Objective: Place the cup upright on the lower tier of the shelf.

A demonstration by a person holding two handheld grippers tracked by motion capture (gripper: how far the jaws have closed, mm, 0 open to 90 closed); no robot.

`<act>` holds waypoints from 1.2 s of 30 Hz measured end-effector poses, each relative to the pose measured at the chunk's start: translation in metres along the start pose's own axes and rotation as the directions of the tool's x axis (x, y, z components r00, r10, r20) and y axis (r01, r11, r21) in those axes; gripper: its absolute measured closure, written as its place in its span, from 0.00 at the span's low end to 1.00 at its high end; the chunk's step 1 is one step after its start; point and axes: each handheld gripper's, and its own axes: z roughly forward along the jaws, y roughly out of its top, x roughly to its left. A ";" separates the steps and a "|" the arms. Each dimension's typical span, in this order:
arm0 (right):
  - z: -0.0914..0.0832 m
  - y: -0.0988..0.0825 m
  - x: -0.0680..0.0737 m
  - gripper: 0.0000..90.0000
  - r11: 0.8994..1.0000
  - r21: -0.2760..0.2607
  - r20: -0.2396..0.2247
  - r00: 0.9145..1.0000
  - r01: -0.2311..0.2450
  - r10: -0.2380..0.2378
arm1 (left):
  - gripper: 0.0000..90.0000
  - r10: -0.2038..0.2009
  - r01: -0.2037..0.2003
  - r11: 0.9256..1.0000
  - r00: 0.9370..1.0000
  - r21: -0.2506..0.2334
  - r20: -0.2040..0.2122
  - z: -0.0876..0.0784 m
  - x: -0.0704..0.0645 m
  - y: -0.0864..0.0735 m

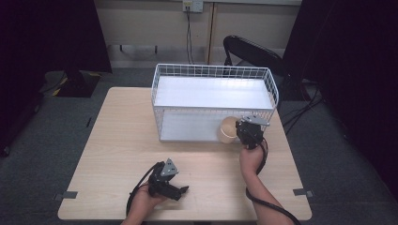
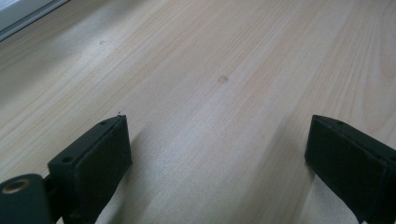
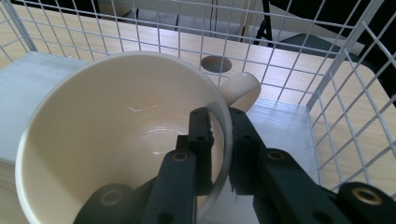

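Cream cup (image 3: 121,135), tilted, at shelf's lower level

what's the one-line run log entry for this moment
right gripper: shut on cup rim | cup: at lower shelf of wire rack | left gripper: open, empty, over table

Cup (image 3: 116,121): cream, tilted, handle at 1 o'clock.
Gripper (image 3: 219,140): pinches the cup's rim at 5 o'clock.
Basket (image 3: 336,60): white wire, around the cup.
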 end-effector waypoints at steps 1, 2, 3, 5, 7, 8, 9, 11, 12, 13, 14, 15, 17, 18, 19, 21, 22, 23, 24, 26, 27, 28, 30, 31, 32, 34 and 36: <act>0.000 0.000 0.000 0.91 1.000 0.000 0.000 1.000 0.000 0.000 | 0.07 0.000 0.000 1.000 1.000 0.000 0.000 0.000 0.000 0.000; 0.001 0.000 0.000 0.91 1.000 -0.001 0.001 1.000 0.001 -0.001 | 0.07 0.000 0.000 1.000 1.000 0.000 0.000 0.000 0.000 0.000; 0.002 0.000 0.001 0.91 1.000 -0.005 0.006 1.000 0.001 -0.001 | 0.07 0.000 0.000 1.000 1.000 0.000 0.000 0.000 0.000 0.000; 0.003 0.000 0.001 0.91 1.000 -0.003 0.002 1.000 -0.004 0.004 | 0.07 0.000 0.000 1.000 1.000 0.000 0.000 0.000 0.000 0.000; 0.004 0.001 0.001 0.91 1.000 -0.005 0.007 1.000 -0.002 0.002 | 0.07 0.000 0.000 1.000 1.000 0.000 0.000 0.000 0.000 0.000; 0.004 0.001 0.001 0.91 1.000 -0.005 0.007 1.000 -0.002 0.002 | 0.07 0.000 0.000 1.000 1.000 0.000 0.000 0.000 0.000 0.000; 0.005 0.001 0.002 0.91 1.000 -0.007 0.008 1.000 -0.002 0.002 | 0.07 0.000 0.000 1.000 1.000 0.000 0.000 0.000 0.000 0.000; 0.006 0.001 0.003 0.91 1.000 -0.004 0.011 1.000 -0.004 0.004 | 0.07 0.000 0.000 1.000 1.000 0.000 0.000 0.000 0.000 0.000; 0.006 0.001 0.003 0.91 1.000 -0.004 0.011 1.000 -0.004 0.004 | 0.07 0.000 0.000 1.000 1.000 0.000 0.000 0.000 0.000 0.000; 0.008 0.001 0.003 0.91 1.000 -0.006 0.012 1.000 -0.008 0.008 | 0.07 0.000 0.000 1.000 1.000 0.000 0.000 0.000 0.000 0.000; 0.008 0.001 0.003 0.91 1.000 -0.006 0.012 1.000 -0.008 0.008 | 0.07 0.000 0.000 1.000 1.000 0.000 0.000 0.000 0.000 0.000; 0.008 0.002 0.003 0.91 1.000 -0.008 0.015 1.000 -0.008 0.008 | 0.07 0.000 0.000 1.000 1.000 0.000 0.000 0.000 0.000 0.000; 0.009 0.002 0.003 0.91 1.000 -0.010 0.017 1.000 -0.012 0.013 | 0.07 0.000 0.000 1.000 1.000 0.000 0.000 0.000 0.000 0.000; 0.009 0.002 0.003 0.91 1.000 -0.014 0.017 1.000 -0.016 0.017 | 0.07 0.000 0.000 1.000 1.000 0.000 0.000 0.000 0.000 0.000; 0.009 0.002 0.003 0.91 1.000 -0.016 0.015 1.000 -0.020 0.021 | 0.07 0.000 0.000 1.000 1.000 0.000 0.000 0.000 0.000 0.000; 0.009 0.004 0.003 0.90 1.000 -0.017 0.021 1.000 -0.014 0.015 | 0.07 0.000 0.000 1.000 1.000 0.000 0.000 0.000 0.000 0.000; 0.010 0.004 0.003 0.90 1.000 -0.017 0.020 1.000 -0.015 0.015 | 0.07 0.001 -0.001 1.000 1.000 0.000 0.000 0.000 0.000 0.000; 0.010 0.004 0.003 0.90 1.000 -0.016 0.021 1.000 -0.016 0.016 | 0.07 0.001 -0.001 1.000 1.000 0.000 0.000 0.000 0.000 0.000; 0.010 0.004 0.004 0.90 1.000 -0.016 0.023 1.000 -0.016 0.016 | 0.07 0.000 0.000 1.000 1.000 0.000 0.000 0.000 0.000 0.000; 0.011 0.004 0.004 0.90 1.000 -0.015 0.022 1.000 -0.019 0.020 | 0.07 0.000 0.000 1.000 1.000 0.000 0.000 0.000 0.000 0.000; 0.011 0.004 0.004 0.90 1.000 -0.015 0.022 1.000 -0.020 0.020 | 0.07 0.000 0.000 1.000 1.000 0.000 0.000 0.000 0.000 0.000; 0.011 0.004 0.003 0.90 1.000 -0.016 0.022 1.000 -0.021 0.021 | 0.07 0.000 0.000 1.000 1.000 0.000 0.000 0.000 0.000 0.000; 0.012 0.003 0.003 0.90 1.000 -0.018 0.022 0.999 -0.025 0.026 | 0.07 0.000 0.000 1.000 1.000 0.000 0.000 0.000 0.000 0.000; 0.012 0.004 0.003 0.90 0.999 -0.017 0.022 0.999 -0.027 0.027 | 0.07 0.000 0.000 1.000 1.000 0.000 0.000 0.000 0.000 0.000; 0.012 0.004 0.003 0.90 0.999 -0.017 0.023 0.999 -0.032 0.032 | 0.07 0.000 0.000 1.000 1.000 0.000 0.000 0.000 0.000 0.000; 0.013 0.005 0.003 0.90 0.999 -0.018 0.025 0.999 -0.038 0.038 | 0.07 0.000 0.000 1.000 1.000 0.000 0.000 0.000 0.000 0.000; 0.014 0.006 0.003 0.90 0.999 -0.018 0.025 0.999 -0.042 0.042 | 0.07 0.000 0.000 1.000 1.000 0.000 0.000 0.000 0.000 0.000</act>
